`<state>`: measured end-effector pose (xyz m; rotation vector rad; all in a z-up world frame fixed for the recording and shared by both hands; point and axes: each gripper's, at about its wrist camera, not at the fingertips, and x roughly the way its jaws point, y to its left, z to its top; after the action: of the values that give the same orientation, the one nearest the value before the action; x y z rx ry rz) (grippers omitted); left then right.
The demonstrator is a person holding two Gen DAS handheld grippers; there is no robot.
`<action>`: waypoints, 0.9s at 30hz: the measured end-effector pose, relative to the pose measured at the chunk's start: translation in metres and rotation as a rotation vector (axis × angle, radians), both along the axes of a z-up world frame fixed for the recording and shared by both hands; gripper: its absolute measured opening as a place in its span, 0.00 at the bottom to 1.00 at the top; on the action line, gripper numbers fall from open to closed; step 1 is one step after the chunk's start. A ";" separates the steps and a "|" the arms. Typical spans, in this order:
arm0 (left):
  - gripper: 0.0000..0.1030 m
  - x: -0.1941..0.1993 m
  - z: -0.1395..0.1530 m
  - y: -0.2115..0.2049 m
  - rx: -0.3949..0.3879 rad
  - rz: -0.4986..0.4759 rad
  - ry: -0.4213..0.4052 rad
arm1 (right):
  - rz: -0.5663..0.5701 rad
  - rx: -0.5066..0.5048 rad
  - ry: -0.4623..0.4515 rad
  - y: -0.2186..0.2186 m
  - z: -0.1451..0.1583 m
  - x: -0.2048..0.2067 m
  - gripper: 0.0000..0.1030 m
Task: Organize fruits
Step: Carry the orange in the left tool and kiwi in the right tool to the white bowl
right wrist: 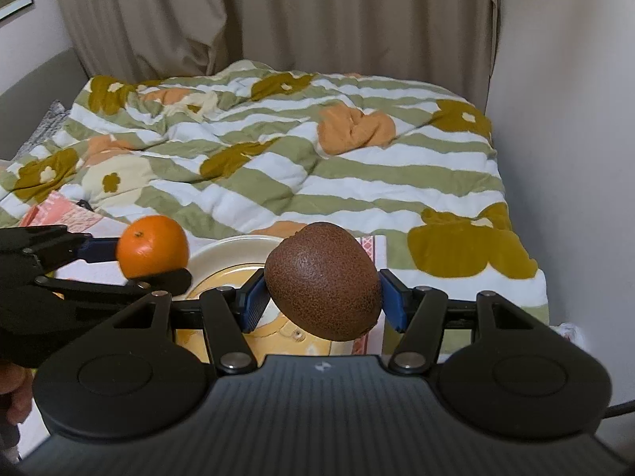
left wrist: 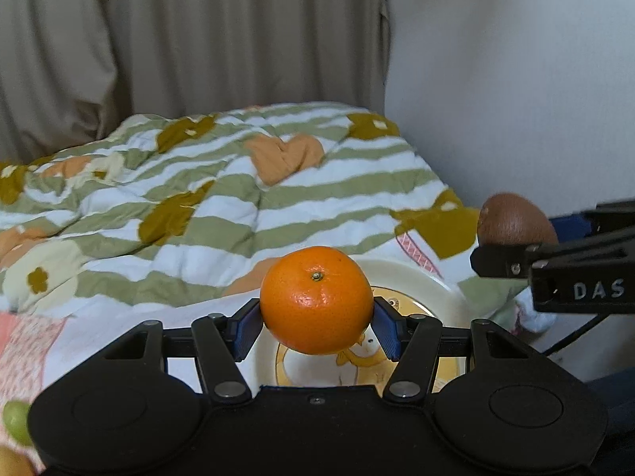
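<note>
My left gripper (left wrist: 316, 325) is shut on an orange mandarin (left wrist: 316, 299) and holds it above a cream plate (left wrist: 420, 277) with a yellow cartoon print. My right gripper (right wrist: 323, 297) is shut on a brown kiwi (right wrist: 322, 279) and holds it above the same plate (right wrist: 222, 254). In the left wrist view the right gripper (left wrist: 512, 256) and kiwi (left wrist: 512, 220) are at the right edge. In the right wrist view the left gripper (right wrist: 131, 263) and mandarin (right wrist: 152, 246) are at the left, over the plate's left rim.
The plate lies on a bed with a green-striped floral quilt (right wrist: 278, 166). A green fruit (left wrist: 16, 420) and a yellow one (left wrist: 14, 462) lie at the lower left. Beige curtains (right wrist: 278, 12) hang behind; a white wall (right wrist: 567, 119) is on the right.
</note>
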<state>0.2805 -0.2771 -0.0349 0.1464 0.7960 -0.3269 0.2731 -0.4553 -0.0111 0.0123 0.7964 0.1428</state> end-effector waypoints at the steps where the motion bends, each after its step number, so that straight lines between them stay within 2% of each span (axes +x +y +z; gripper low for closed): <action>1: 0.61 0.006 -0.006 -0.003 0.008 -0.014 0.011 | -0.004 -0.001 0.007 -0.001 -0.004 0.004 0.72; 6: 0.62 0.033 -0.035 -0.017 0.042 -0.079 0.068 | -0.025 -0.005 0.053 -0.006 -0.025 0.025 0.72; 10: 0.62 0.045 -0.050 -0.028 0.086 -0.116 0.080 | -0.040 -0.007 0.080 -0.010 -0.035 0.033 0.72; 16: 0.62 0.052 -0.061 -0.034 0.103 -0.138 0.085 | -0.048 -0.010 0.098 -0.013 -0.043 0.040 0.72; 17: 0.69 0.052 -0.061 -0.034 0.098 -0.139 0.083 | -0.049 -0.012 0.100 -0.014 -0.043 0.041 0.72; 18: 0.87 0.052 -0.060 -0.035 0.099 -0.143 0.079 | -0.049 -0.012 0.102 -0.014 -0.043 0.041 0.72; 20: 1.00 0.047 -0.055 -0.035 0.111 -0.142 0.051 | -0.050 -0.011 0.099 -0.014 -0.041 0.041 0.72; 24: 1.00 0.034 -0.045 -0.027 0.126 -0.141 0.033 | -0.033 -0.007 0.081 -0.013 -0.034 0.039 0.72; 27: 1.00 0.028 -0.038 -0.013 0.091 -0.111 0.046 | -0.002 -0.014 0.071 -0.007 -0.030 0.038 0.72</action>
<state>0.3083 -0.2897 -0.0730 0.2697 0.8508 -0.3999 0.3114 -0.4625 -0.0412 0.0054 0.8678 0.1353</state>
